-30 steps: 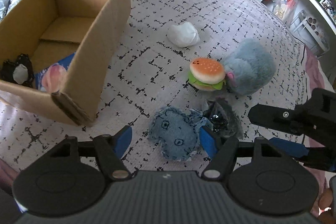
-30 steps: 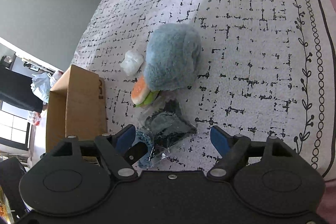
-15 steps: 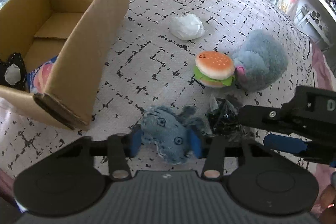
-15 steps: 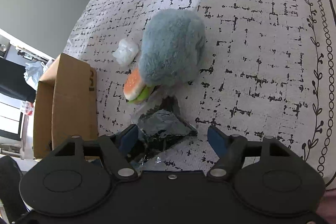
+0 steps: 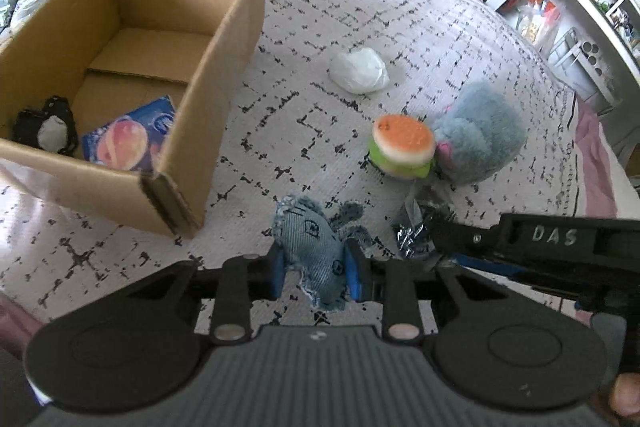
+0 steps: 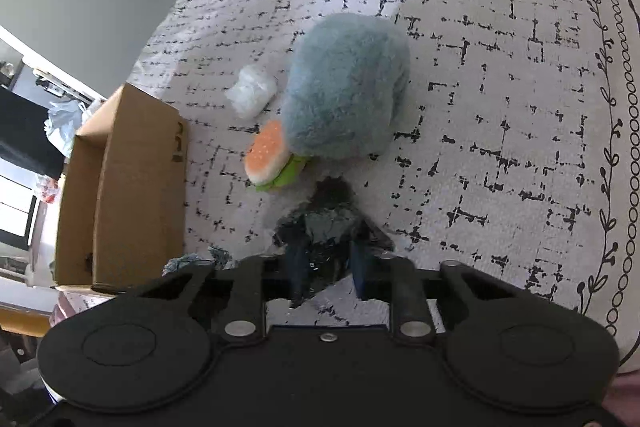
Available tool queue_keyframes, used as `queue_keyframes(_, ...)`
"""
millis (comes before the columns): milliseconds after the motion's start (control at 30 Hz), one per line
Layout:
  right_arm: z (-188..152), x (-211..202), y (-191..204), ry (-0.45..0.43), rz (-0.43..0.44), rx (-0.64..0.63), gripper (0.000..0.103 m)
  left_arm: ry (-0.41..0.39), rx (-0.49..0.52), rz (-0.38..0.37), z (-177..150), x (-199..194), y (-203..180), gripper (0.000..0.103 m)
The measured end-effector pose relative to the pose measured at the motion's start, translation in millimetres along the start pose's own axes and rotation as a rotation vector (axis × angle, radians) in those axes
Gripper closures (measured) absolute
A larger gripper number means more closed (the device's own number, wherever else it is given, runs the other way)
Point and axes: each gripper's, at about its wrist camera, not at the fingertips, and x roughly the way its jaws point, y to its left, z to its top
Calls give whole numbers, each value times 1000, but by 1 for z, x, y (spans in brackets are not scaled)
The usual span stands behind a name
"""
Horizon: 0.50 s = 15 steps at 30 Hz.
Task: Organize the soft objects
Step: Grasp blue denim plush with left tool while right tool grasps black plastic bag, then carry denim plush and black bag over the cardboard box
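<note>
**Q:** Claws first: what is each one doing?

**A:** Left gripper (image 5: 316, 273) pinches the denim toy (image 5: 318, 247); right gripper (image 6: 326, 267) is pinched on the dark crinkly bag (image 6: 328, 223). Both sit near the bed's (image 5: 360, 7) front edge.

**Q:** Biggest to smallest, what else?

**A:** Cardboard box (image 5: 224, 39) at the left edge, blue plush (image 5: 480, 135), burger toy (image 5: 402, 147) touching it, white wad (image 5: 358, 71) beyond.

**Q:** How to do this well?

**A:** Probably lift both clear, carry over the box wall, then release low; limp fabric may snag.

One cardboard box (image 5: 224, 39) holding two items, five soft objects on the bedspread (image 5: 360, 7), two grippers.
</note>
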Motion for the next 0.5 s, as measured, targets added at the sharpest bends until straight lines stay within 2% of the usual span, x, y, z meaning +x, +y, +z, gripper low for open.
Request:
queue_keyframes(200, -4, -16, -1, -39, 9, 6, 98, -34, 13, -15, 2, -24, -2, 74)
queue_keyframes(500, -10, -46, 14, -113, 10, -47, 102, -63, 7, -36, 3, -50, -3, 74)
